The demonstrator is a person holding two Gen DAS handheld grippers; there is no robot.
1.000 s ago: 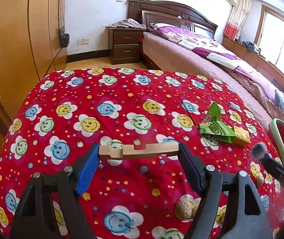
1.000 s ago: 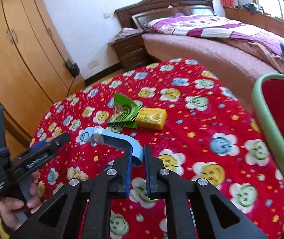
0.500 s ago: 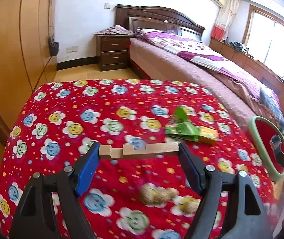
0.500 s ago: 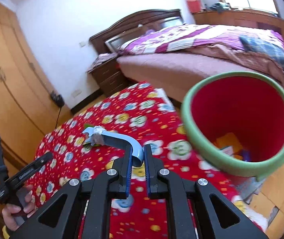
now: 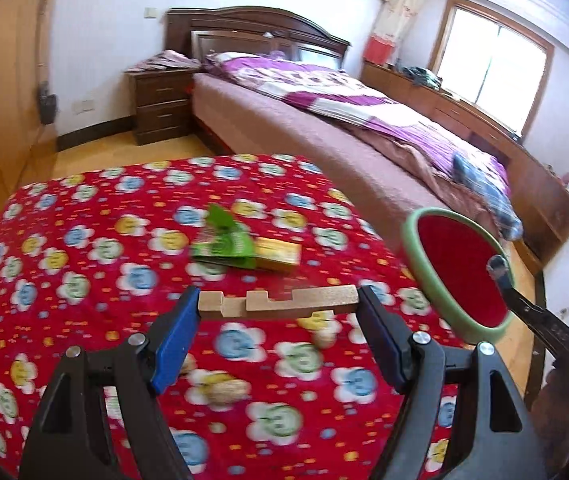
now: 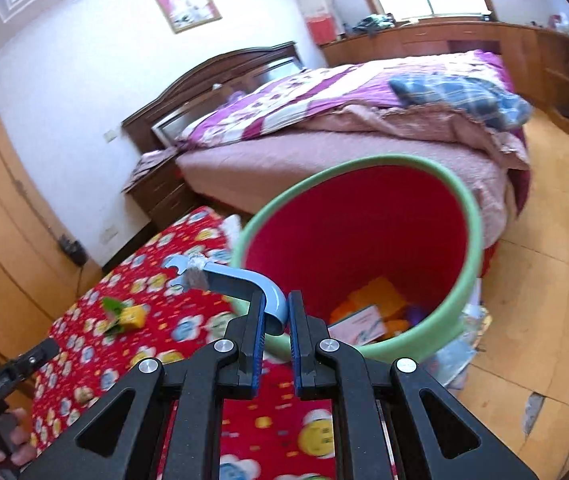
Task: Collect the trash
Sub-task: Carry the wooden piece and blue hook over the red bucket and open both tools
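Already in the bin: the red bin with a green rim (image 6: 469,216) stands on the floor beside the counter (image 5: 84,264), and some orange, yellow and purple pieces and a printed card lie at its bottom, so part of the collecting looks done.
Carried now, right: the right hand-held gripper (image 6: 275,320) has its jaws closed tight on the bent end of a blue plastic wrench (image 6: 240,280); the wrench's open head sticks out to the upper left, over the counter's edge and the bin's near rim.
Carried now, left: the left hand-held gripper (image 5: 278,316) is spread wide but not empty, with a notched wooden block (image 5: 278,303) clamped lengthwise between its blue pads.
Where the pieces stand: both are held in the air above the red flowered cloth, not yet over the bin's mouth as far as can be judged; from the left wrist view the bin sits to the right, past the counter's edge.
Left on the counter: a green wrapper (image 5: 226,244) touching a small yellow box (image 5: 278,254), and some peanut shells (image 5: 224,390) nearer the left hand-held gripper, blurred.
Estimate: roughly midway. Two pieces await dropping, and several more need another trip.
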